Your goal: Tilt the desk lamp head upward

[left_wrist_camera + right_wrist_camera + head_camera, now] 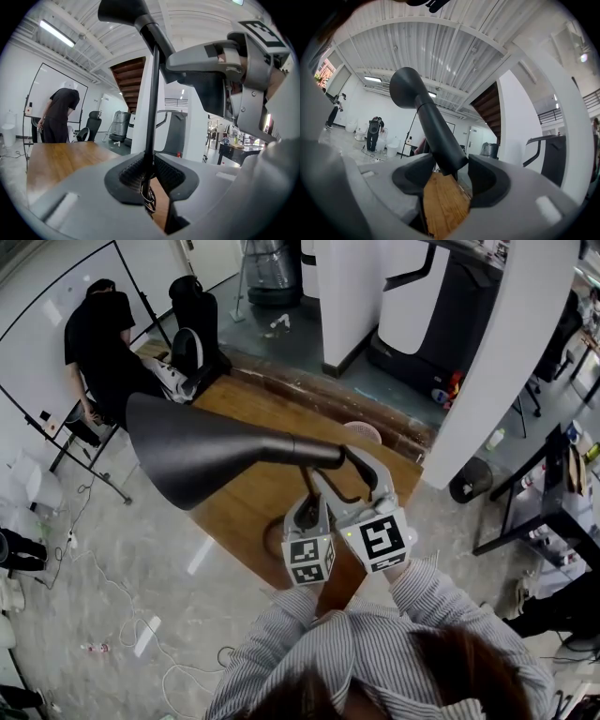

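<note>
The lamp head (pixel 206 451) juts left across the head view's centre, over the desk (pixel 246 521). The left gripper (pixel 149 174) clamps the thin stem (pixel 151 108); the right gripper (pixel 446 169) clamps the head's neck (pixel 439 147).

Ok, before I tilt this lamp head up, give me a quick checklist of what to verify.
1. Hold of left gripper on lamp stem: ok, jaws closed on it.
2. Hold of right gripper on lamp head: ok, jaws closed on its narrow end.
3. Whether lamp base sits flat on table: cannot tell, grippers hide it.
4. Open space above the lamp head: ok.
5. Whether person beyond the table is apart from the lamp: ok.
</note>
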`<state>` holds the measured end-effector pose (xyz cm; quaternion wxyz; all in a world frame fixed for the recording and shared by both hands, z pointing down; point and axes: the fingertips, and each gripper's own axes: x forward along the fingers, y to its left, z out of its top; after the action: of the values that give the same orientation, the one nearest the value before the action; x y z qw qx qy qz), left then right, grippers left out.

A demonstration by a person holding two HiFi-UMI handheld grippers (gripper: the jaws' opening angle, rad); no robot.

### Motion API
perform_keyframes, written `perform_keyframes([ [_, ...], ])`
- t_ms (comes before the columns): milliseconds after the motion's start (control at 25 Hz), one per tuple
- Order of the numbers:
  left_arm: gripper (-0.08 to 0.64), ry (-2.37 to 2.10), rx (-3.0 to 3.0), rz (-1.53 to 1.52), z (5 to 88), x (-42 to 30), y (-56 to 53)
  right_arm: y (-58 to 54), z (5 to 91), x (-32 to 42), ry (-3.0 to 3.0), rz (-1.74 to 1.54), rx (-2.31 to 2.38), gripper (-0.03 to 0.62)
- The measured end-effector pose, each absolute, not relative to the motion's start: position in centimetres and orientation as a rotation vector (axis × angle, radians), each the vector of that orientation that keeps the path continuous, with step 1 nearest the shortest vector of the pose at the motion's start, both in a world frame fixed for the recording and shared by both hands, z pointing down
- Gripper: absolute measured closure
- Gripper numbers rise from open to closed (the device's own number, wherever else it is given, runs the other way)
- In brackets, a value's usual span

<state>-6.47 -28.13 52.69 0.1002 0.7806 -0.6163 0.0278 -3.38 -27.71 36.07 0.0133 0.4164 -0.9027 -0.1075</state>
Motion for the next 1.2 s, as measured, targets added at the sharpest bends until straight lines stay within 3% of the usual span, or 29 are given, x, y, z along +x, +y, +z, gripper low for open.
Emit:
perform_keyframes([
  [280,0.502,-1.756,2.343,0.061,52.2,-6.7,-28.0,-27.5,36.5,-3.2,-2.785,-0.444,1.246,0.36],
  [840,0.514,-1.634,2.436,-0.064,48.1,-7.0,-22.6,-24.2,45.3,-1.6,-2.827,-0.069,1.094,0.368],
  [1120,0.552,-1.621,2.504,0.031,48.6,-6.0,-20.4,-21.1,47.0,-2.5,-2.86,-0.015,1.026,0.472],
  [1200,0.555,-1.621,2.493,0.041,49.0,-6.2,-20.1,-20.7,47.0,-2.6,-2.864,-0.02,0.998,0.538],
])
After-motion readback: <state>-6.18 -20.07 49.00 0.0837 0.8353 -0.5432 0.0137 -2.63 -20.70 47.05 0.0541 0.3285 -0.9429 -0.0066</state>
